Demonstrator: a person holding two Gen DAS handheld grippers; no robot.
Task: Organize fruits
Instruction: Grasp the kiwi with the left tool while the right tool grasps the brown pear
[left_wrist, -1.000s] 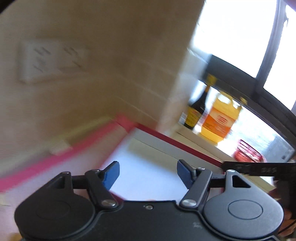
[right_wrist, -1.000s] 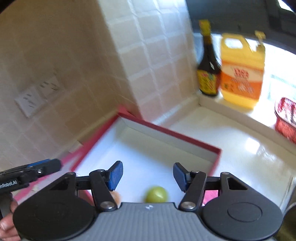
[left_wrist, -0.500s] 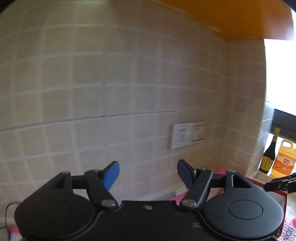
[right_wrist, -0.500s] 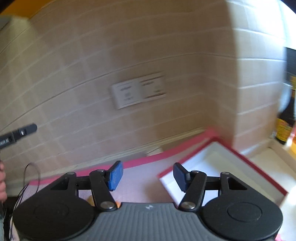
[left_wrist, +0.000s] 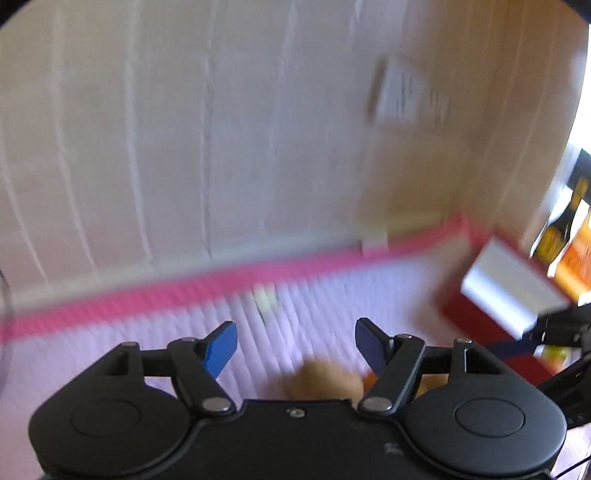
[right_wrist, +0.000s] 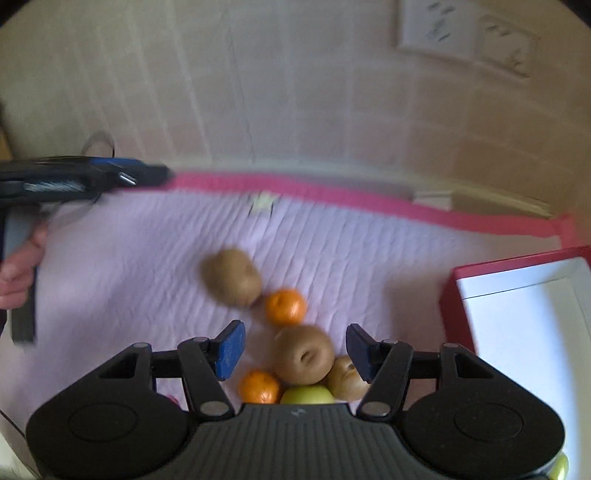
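My right gripper (right_wrist: 295, 349) is spread wide with nothing between its blue pads, and it hangs over a cluster of fruit on the lilac quilted mat (right_wrist: 129, 266). Straight ahead of the gap sits 1 brown kiwi (right_wrist: 303, 354) with its stem dimple facing me; a 2nd kiwi (right_wrist: 345, 378) touches it on the right, a green apple (right_wrist: 306, 395) peeks out just near of them, and 1 orange (right_wrist: 258, 386) lies near-left. Farther off, a 2nd orange (right_wrist: 286, 306) touches a blurred 3rd kiwi (right_wrist: 232, 277) on its far left. The red box with a white inside (right_wrist: 535, 295) stands to the right, apart from the fruit. My left gripper (left_wrist: 295, 345) is also wide open and holds nothing; in its blurred view a brown fruit (left_wrist: 321, 380) shows just near of the gap, with the box (left_wrist: 509, 291) far right. My left hand (right_wrist: 18, 273) grips its handle at the left edge of the right wrist view.
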